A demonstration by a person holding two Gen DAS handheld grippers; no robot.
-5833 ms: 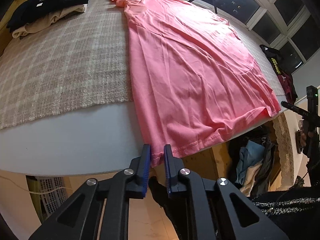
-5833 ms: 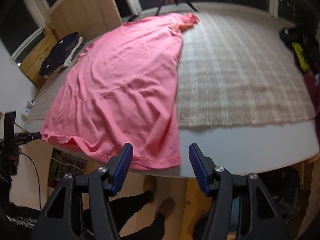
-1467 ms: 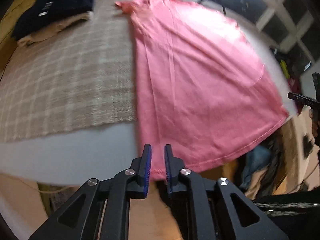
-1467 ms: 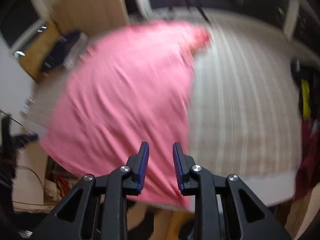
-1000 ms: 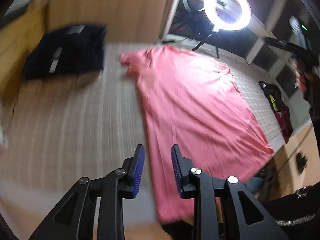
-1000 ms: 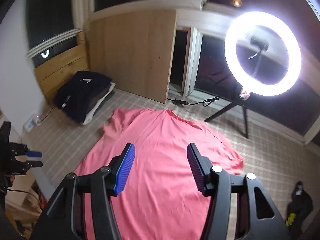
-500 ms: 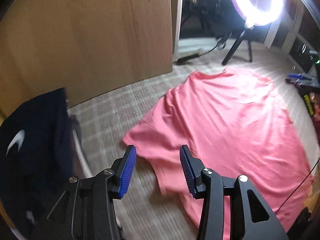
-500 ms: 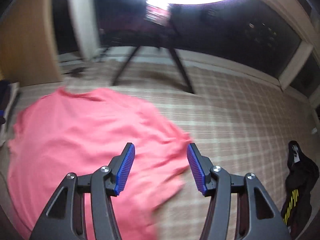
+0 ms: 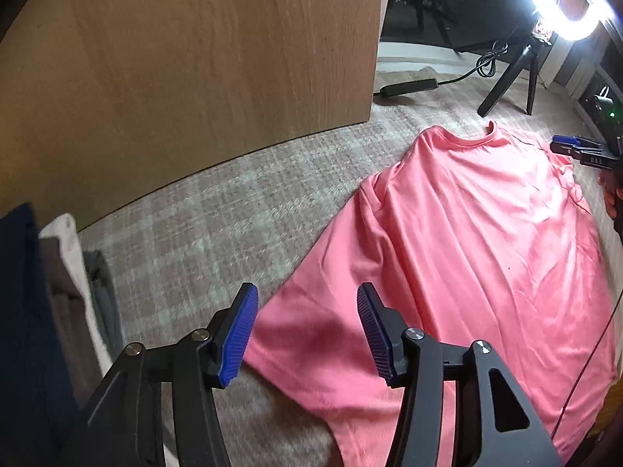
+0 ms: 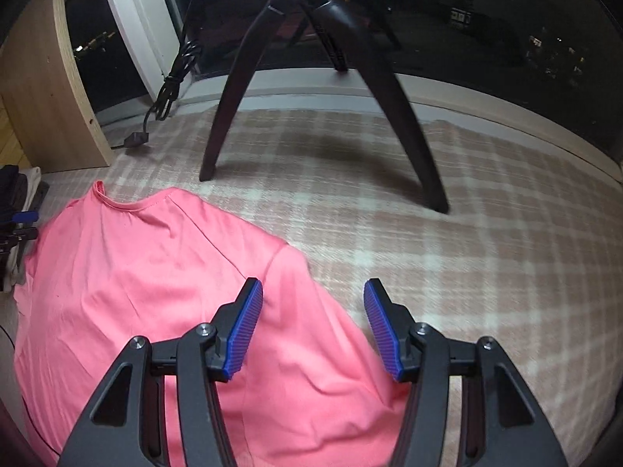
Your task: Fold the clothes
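A pink T-shirt [image 9: 467,241] lies spread flat on a checked cloth, its collar toward the far side. My left gripper [image 9: 307,329] is open, hovering over the shirt's left sleeve with nothing held. In the right wrist view the same pink T-shirt [image 10: 136,272] fills the lower left. My right gripper [image 10: 313,325] is open above its right sleeve, near the sleeve's edge. The right gripper's blue tip [image 9: 568,144] also shows far right in the left wrist view.
A ring light's black tripod [image 10: 323,78] stands on the checked cloth [image 10: 447,253] beyond the collar. A wooden panel [image 9: 175,70] rises at the back left. A stack of folded dark and pale clothes [image 9: 46,311] sits at the left. A cable [image 10: 171,78] runs by the window.
Both grippers let go of the shirt's hem, opened, and moved up the table to the sleeves. Over the last half second each came lower and closer to its sleeve.
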